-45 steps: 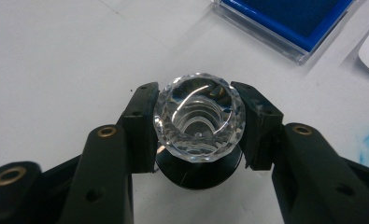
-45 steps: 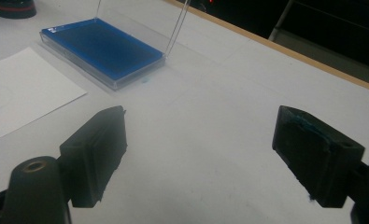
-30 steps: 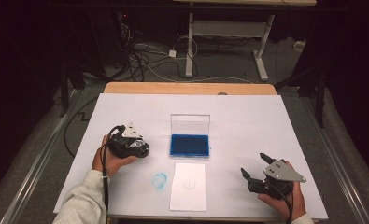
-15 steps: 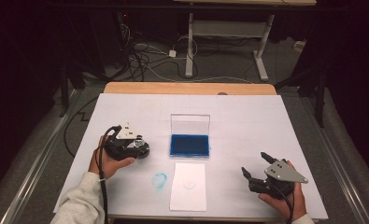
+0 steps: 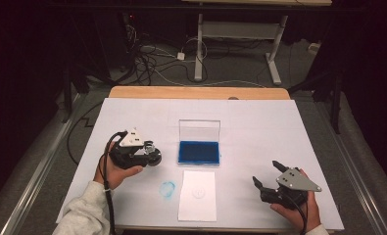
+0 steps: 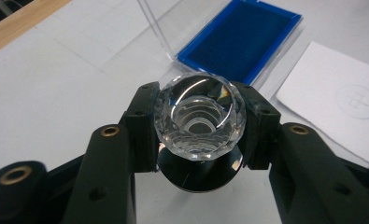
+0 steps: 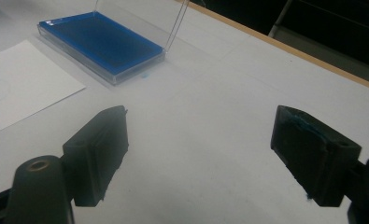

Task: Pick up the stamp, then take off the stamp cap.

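Stamp [image 6: 198, 122] is clamped in the left gripper [image 5: 149, 152] just left of the ink pad [image 5: 199, 152], right gripper [image 5: 266, 176] idling wide open, paper [image 5: 197, 195] looks unstamped.

Each black two-jaw gripper, left [image 5: 154, 155] and right [image 5: 265, 177], carries a grey three-cornered top plate and a trailing black cable. Brass-ringed screw holes dot the arms. The person's left forearm wears a light grey sleeve [image 5: 85, 213].

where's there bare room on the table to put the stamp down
Bare room: the wide strip behind the ink pad up to the wooden edge, and the stretch right of it, ahead of the right gripper. Crowded: the front middle, where paper, blue smudge and left gripper with the stamp cluster.
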Demonstrator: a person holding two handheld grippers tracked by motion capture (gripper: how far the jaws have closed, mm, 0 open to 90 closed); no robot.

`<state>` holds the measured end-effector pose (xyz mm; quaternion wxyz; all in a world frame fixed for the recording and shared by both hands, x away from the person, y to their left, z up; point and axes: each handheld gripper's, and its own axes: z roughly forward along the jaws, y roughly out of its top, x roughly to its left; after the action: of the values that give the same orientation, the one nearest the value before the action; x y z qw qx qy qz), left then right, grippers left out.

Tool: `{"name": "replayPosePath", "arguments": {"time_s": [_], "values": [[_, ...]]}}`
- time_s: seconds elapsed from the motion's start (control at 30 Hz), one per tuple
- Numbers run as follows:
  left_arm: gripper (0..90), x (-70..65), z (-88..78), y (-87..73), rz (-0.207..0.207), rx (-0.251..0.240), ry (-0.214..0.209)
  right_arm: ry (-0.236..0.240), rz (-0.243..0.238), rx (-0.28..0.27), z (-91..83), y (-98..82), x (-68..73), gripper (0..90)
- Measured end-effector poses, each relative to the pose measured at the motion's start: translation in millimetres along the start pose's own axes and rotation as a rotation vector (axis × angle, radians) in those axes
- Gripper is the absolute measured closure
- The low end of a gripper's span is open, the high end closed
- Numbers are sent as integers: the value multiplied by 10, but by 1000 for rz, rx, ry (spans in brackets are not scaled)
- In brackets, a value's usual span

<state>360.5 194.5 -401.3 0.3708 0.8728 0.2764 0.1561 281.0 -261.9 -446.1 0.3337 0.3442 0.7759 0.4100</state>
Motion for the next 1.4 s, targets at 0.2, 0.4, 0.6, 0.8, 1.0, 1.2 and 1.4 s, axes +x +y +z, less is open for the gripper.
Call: {"name": "replayPosePath", "arguments": {"time_s": [0.2,0.4,0.6,0.8,1.0,1.2,1.4], "values": [[543,-95,-52,70,20,-23,-19,6,1,0,-4,-4,-4,194],[543,-200,-36,135,46,-21,-43,12,4,-9,-14,20,2,178],[543,-243,-43,166,35,-55,-77,82,-14,-16,20,75,64,163],[543,-289,-54,222,26,-93,-103,179,-49,-19,137,227,246,164],[543,-366,28,324,18,-120,-127,296,-70,-52,343,486,485,171],[543,-437,81,373,27,-122,-126,369,-118,-63,568,671,774,186],[543,-489,124,392,12,-134,-125,422,-98,-78,739,783,973,197]]}}
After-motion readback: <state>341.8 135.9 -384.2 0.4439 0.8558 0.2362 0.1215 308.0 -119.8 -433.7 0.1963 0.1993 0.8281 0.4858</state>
